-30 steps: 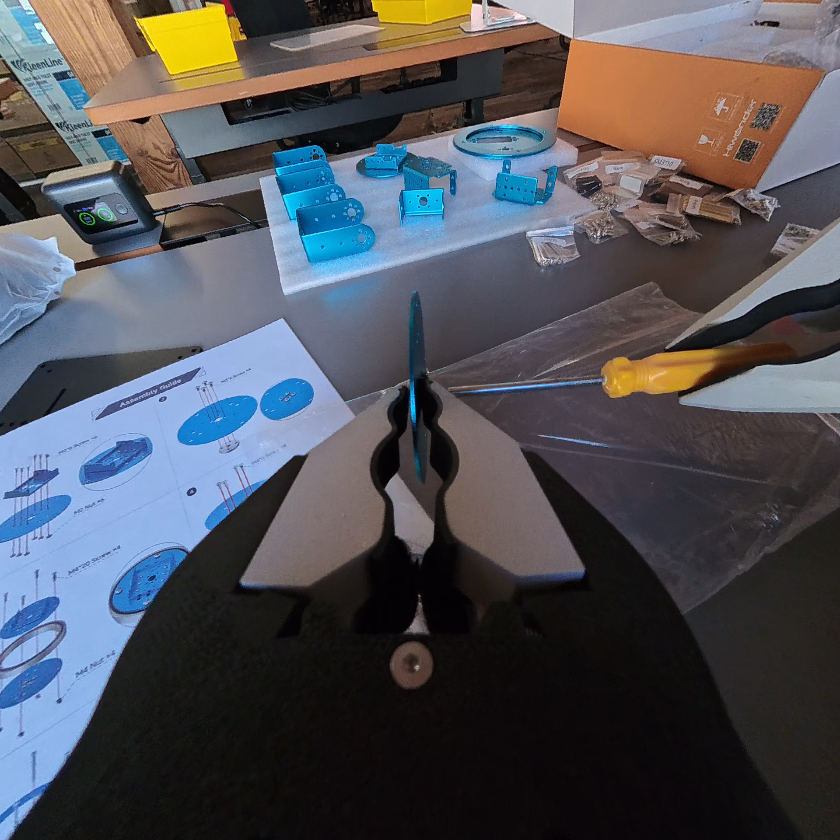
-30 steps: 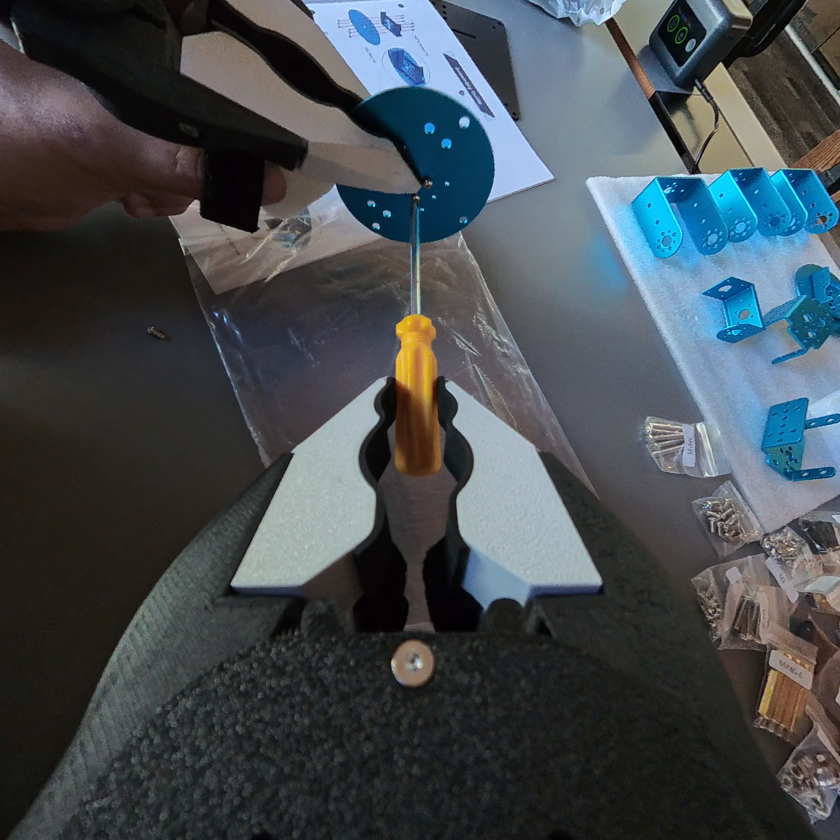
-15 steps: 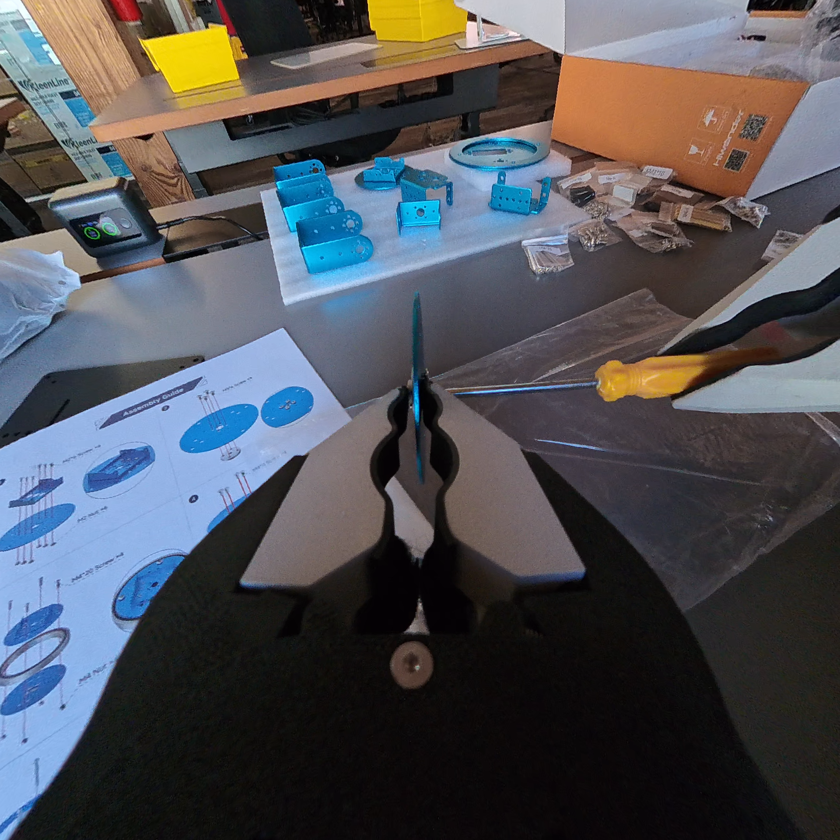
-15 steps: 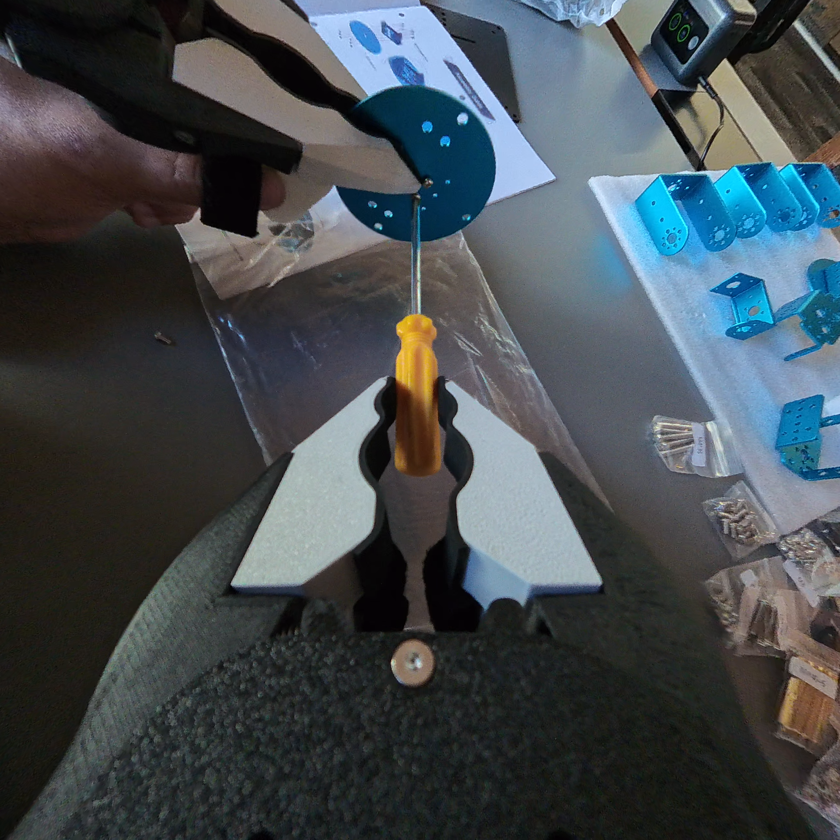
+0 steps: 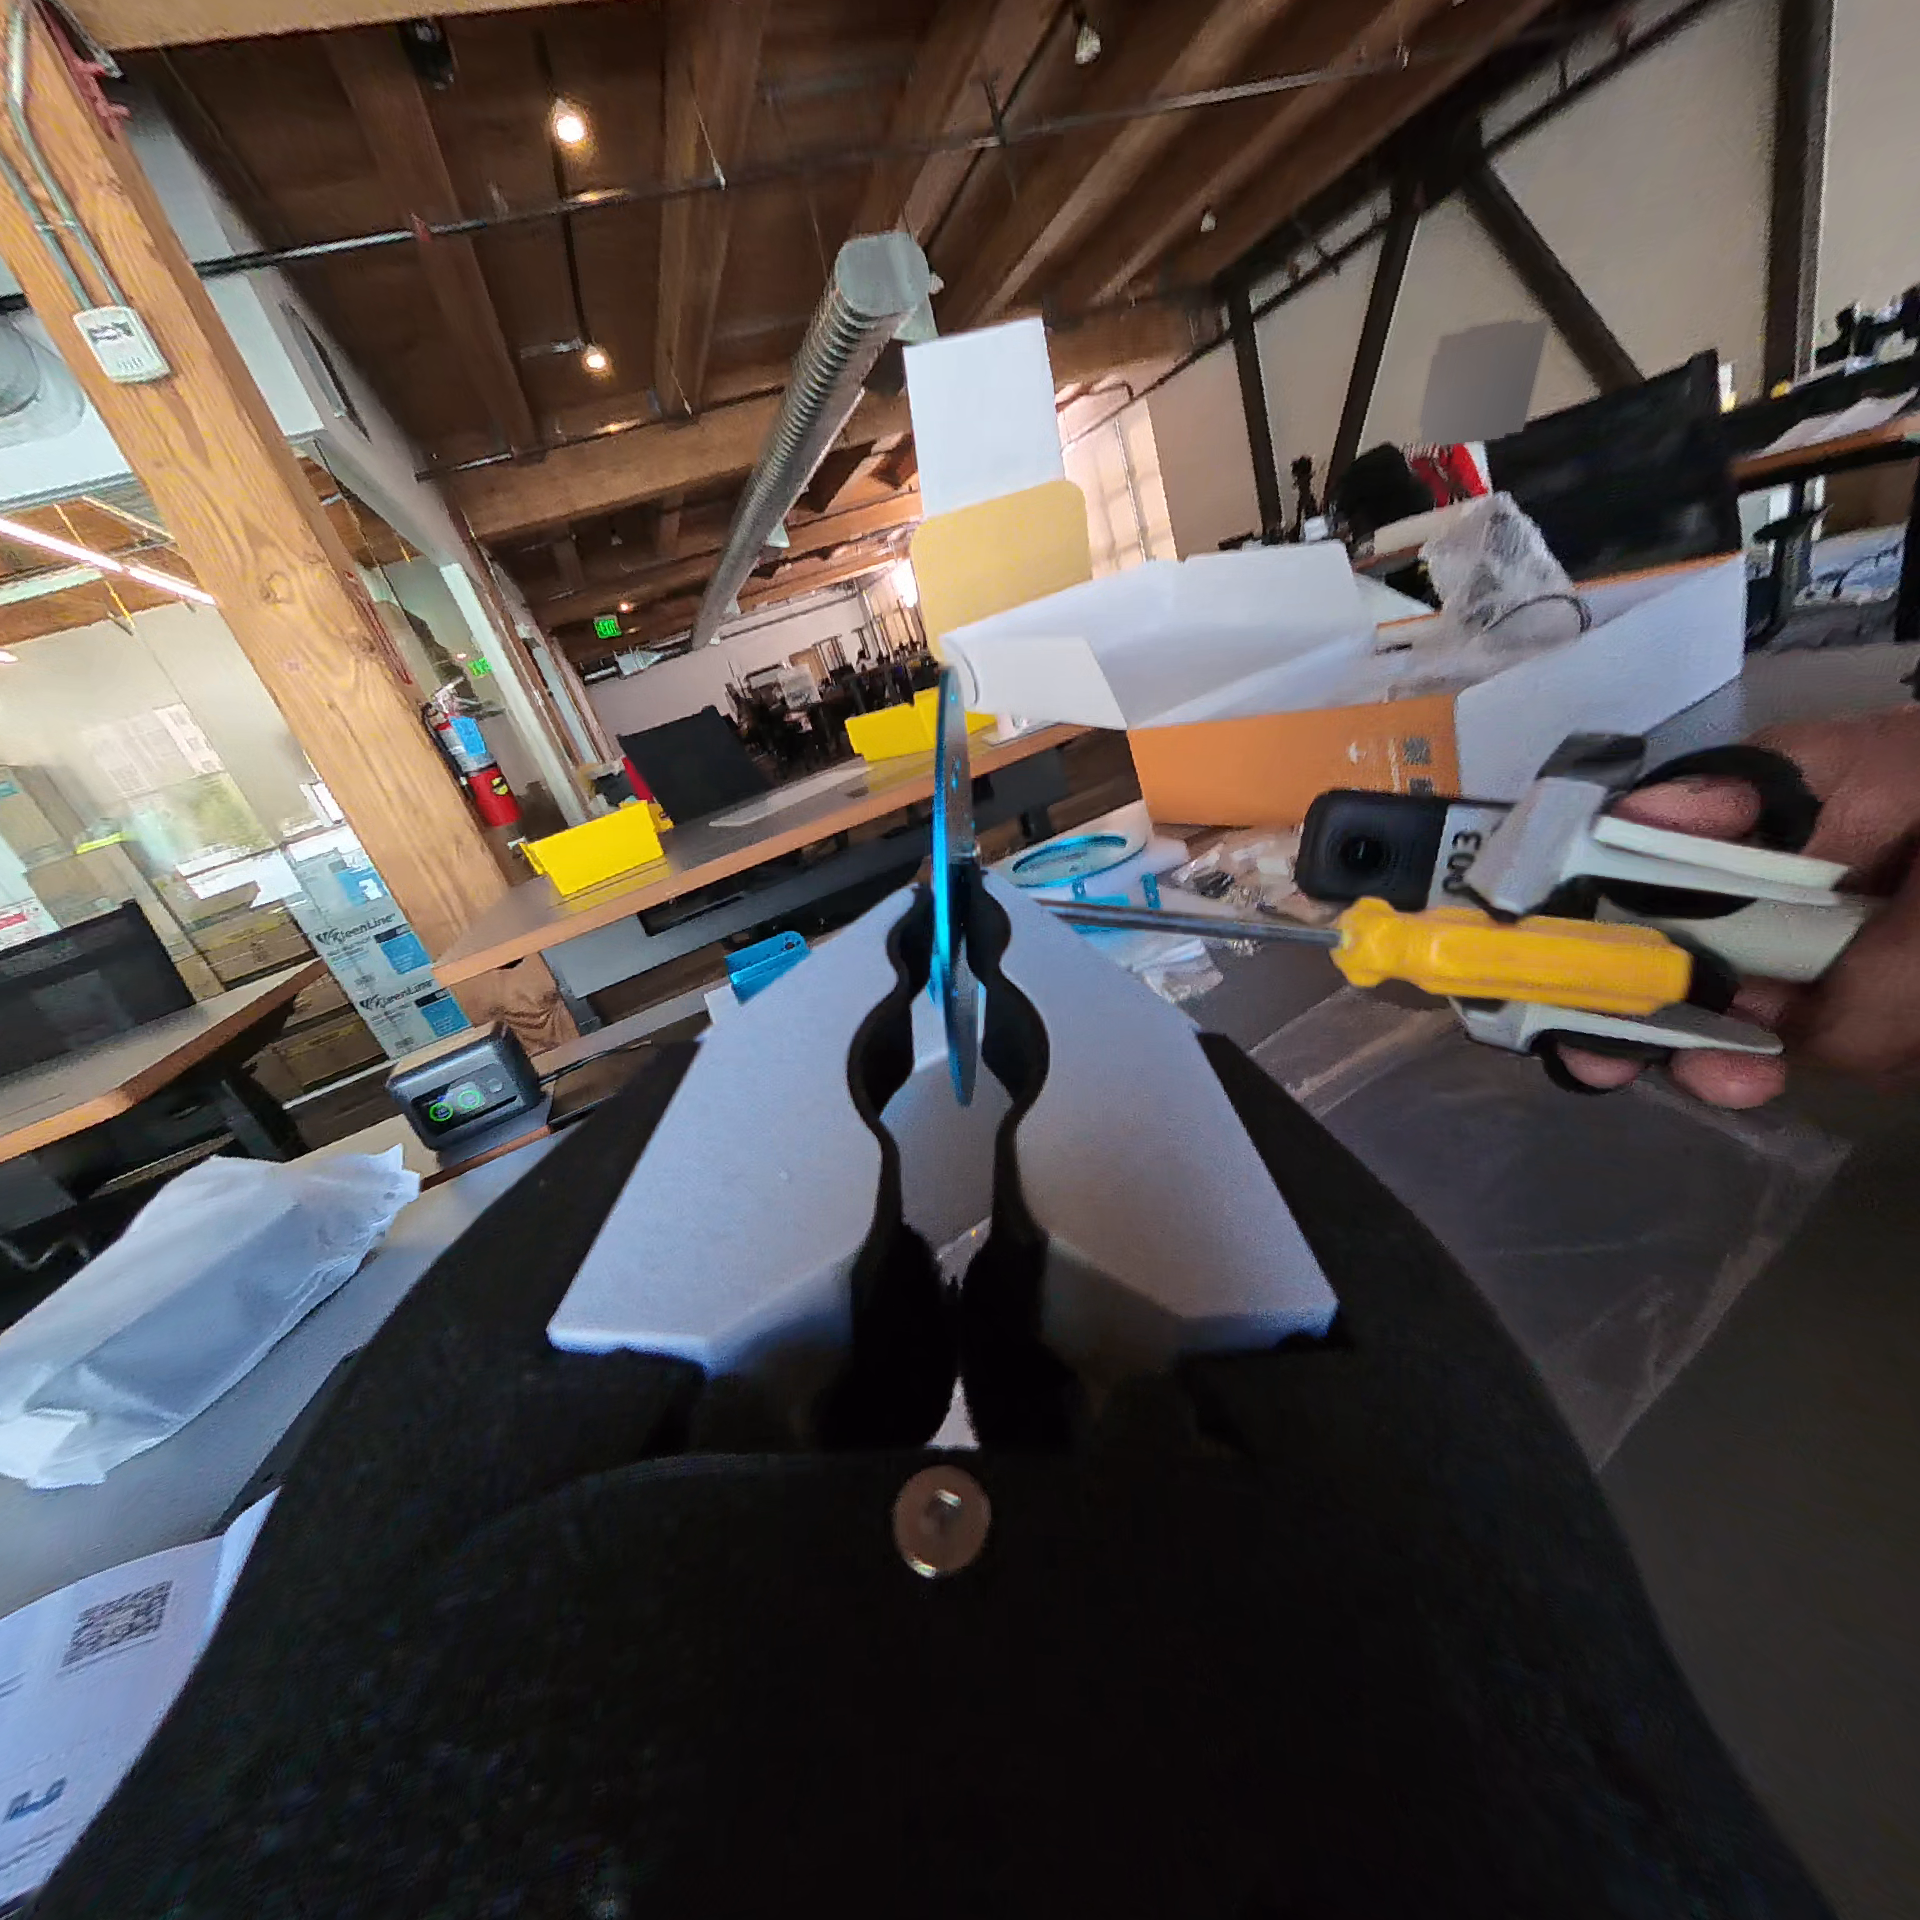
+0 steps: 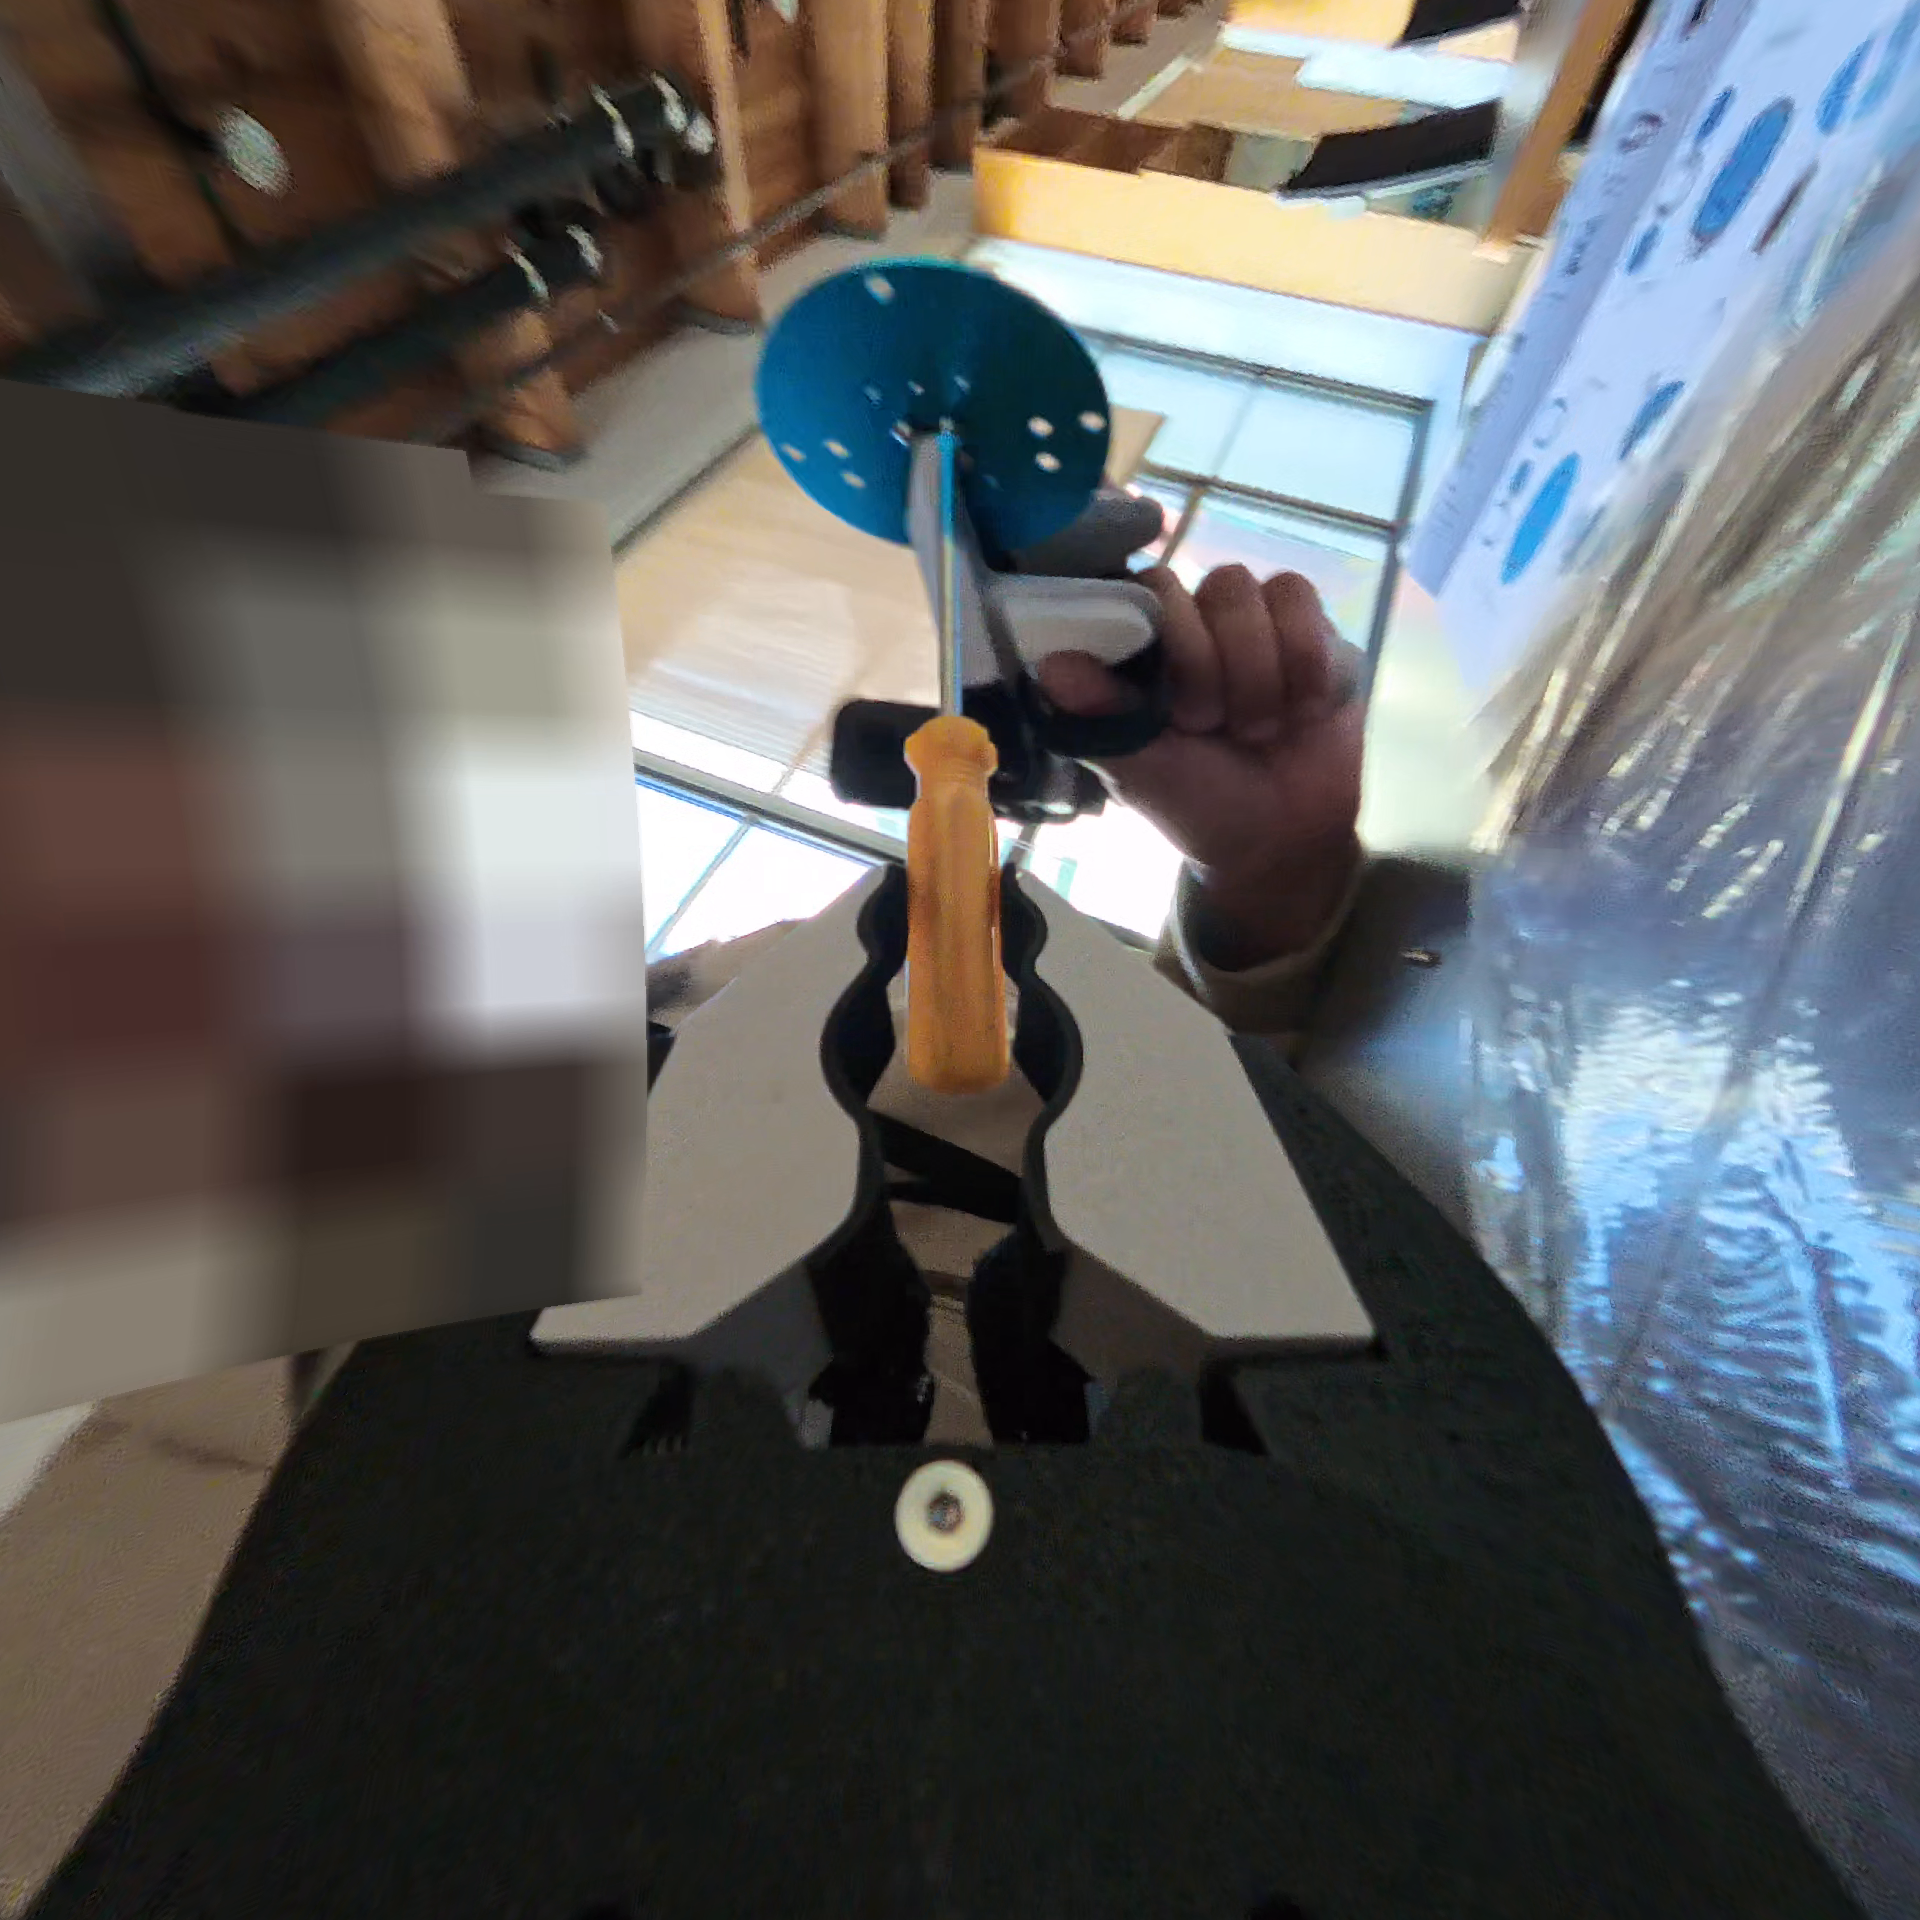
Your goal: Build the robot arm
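Note:
My left gripper [image 5: 954, 914] is shut on a thin blue metal disc [image 5: 951, 831], held edge-on and lifted above the table. In the right wrist view the disc [image 6: 862, 416] shows its round face with small holes. My right gripper [image 6: 951, 904] is shut on the yellow handle of a screwdriver [image 6: 954, 935]. Its steel shaft [image 6: 945, 582] runs to the disc, with the tip at a hole near the disc's middle. In the left wrist view the screwdriver [image 5: 1507, 961] comes in from the right, and the right gripper [image 5: 1662, 935] is held by a hand.
A grey table [image 5: 1766, 1403] carries a clear plastic sheet [image 5: 1538, 1195], a white bag [image 5: 187, 1309], printed instruction sheets [image 5: 94, 1642], an orange and white box [image 5: 1351, 748], blue brackets [image 5: 767, 961] on white foam and a small grey device [image 5: 462, 1091]. A wooden post [image 5: 239, 520] stands at the left. About 11 centimetres separates my left fingertips from my right.
Both grippers have tilted up sharply and lifted. The views now show the ceiling and room instead of the tabletop. The screwdriver tip stays at the disc.

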